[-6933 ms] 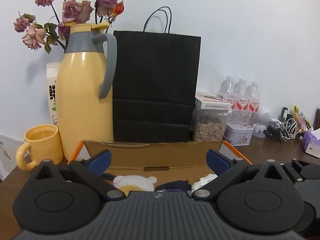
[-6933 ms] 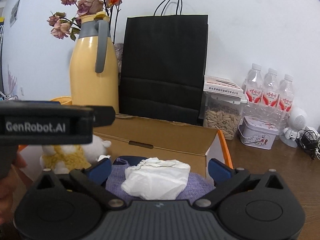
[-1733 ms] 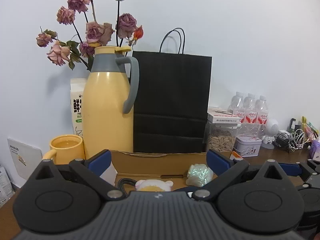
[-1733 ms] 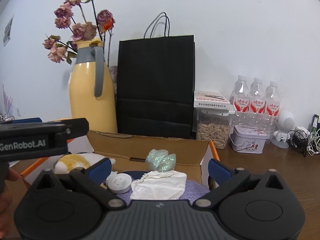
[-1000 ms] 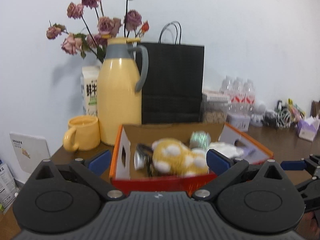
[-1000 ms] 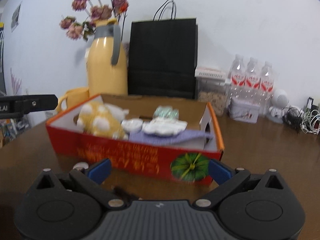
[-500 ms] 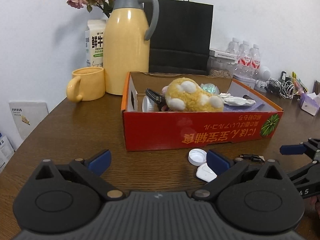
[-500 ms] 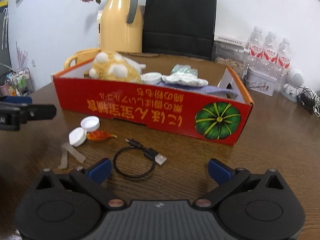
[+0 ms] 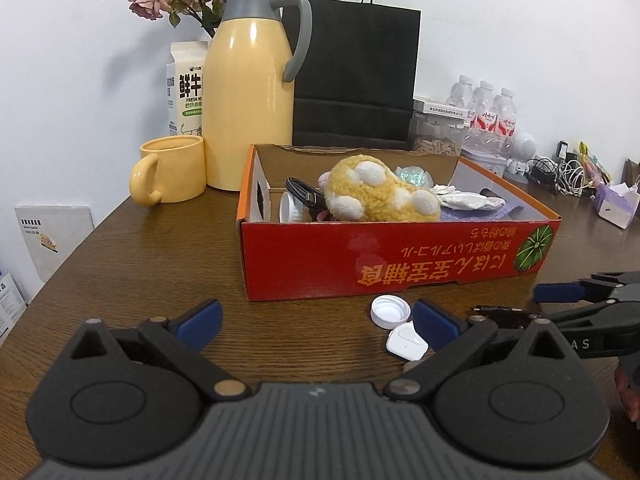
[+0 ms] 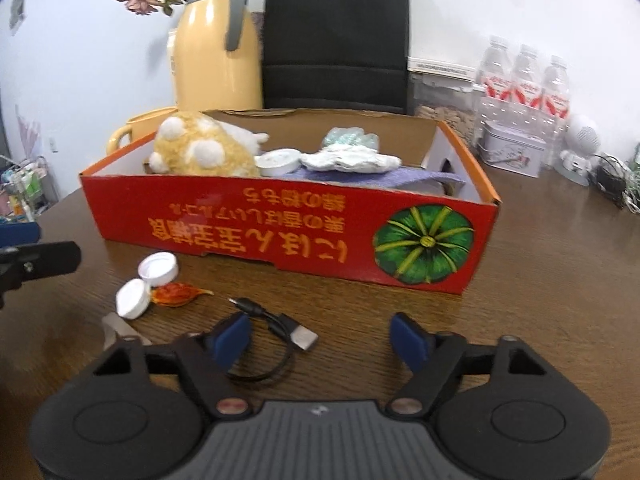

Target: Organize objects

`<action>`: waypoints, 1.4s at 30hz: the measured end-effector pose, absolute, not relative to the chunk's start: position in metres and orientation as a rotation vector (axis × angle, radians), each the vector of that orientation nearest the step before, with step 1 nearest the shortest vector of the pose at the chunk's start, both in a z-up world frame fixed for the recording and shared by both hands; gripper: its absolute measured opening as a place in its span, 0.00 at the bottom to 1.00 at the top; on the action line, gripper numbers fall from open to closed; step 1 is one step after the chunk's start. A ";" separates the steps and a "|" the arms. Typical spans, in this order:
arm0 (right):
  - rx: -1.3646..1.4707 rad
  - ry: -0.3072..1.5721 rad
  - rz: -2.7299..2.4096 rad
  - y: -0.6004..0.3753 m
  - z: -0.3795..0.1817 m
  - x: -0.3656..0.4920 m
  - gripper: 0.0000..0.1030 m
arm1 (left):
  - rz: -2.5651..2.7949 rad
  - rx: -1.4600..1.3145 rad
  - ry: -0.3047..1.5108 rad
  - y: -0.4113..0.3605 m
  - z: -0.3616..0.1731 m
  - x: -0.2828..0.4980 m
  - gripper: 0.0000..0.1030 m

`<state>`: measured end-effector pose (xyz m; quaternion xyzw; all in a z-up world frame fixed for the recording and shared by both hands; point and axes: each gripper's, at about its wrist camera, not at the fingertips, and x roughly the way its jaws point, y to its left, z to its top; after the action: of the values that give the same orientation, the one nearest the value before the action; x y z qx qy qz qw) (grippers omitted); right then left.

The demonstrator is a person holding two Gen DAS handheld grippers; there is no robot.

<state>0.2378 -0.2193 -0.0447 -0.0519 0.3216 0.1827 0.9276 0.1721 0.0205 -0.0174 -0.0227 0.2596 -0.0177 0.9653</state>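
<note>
One cable [image 10: 267, 340], plug toward box [image 10: 288, 236].

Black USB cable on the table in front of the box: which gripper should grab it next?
Probably right. The right gripper is open, with the black USB cable looped just ahead of its left fingertip. The left gripper sits nearer the white caps.

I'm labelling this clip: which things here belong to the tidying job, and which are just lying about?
Job:
red box
plush toy in it
two white caps
orange wrapper
black cable
open left hand-held gripper
open right hand-held gripper

Lying about:
yellow jug
yellow mug
black bag
water bottles
milk carton
</note>
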 end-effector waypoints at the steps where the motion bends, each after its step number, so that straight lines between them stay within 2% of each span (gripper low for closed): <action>1: -0.111 0.656 0.388 -0.217 -0.045 0.238 0.63 | -0.036 -0.046 0.526 0.020 -0.018 0.172 1.00; 5: -0.123 0.649 0.429 -0.213 -0.044 0.237 0.53 | -0.033 -0.045 0.529 0.020 -0.019 0.173 1.00; 7: -0.123 0.644 0.447 -0.212 -0.043 0.236 0.38 | -0.031 -0.044 0.532 0.020 -0.019 0.173 1.00; 8: -0.124 0.640 0.454 -0.212 -0.043 0.235 0.23 | -0.031 -0.043 0.534 0.020 -0.020 0.174 1.00; 9: -0.124 0.637 0.457 -0.212 -0.043 0.234 0.15 | -0.031 -0.043 0.536 0.020 -0.020 0.174 1.00; 18: -0.118 0.617 0.448 -0.214 -0.041 0.230 0.14 | -0.024 -0.045 0.552 0.020 -0.024 0.178 1.00; 31: -0.079 0.422 0.429 -0.229 -0.013 0.195 0.14 | -0.037 -0.053 0.573 0.021 -0.028 0.182 1.00; 40: -0.072 0.407 0.439 -0.230 -0.009 0.191 0.14 | -0.169 0.010 0.598 -0.003 -0.033 0.177 1.00; 42: -0.074 0.403 0.443 -0.230 -0.009 0.190 0.14 | -0.185 0.048 0.624 -0.014 -0.038 0.177 0.90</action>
<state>0.1898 -0.2299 -0.0092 -0.0366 0.1986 0.2183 0.9548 0.1769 -0.0137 -0.0383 0.0235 0.3065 -0.0908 0.9472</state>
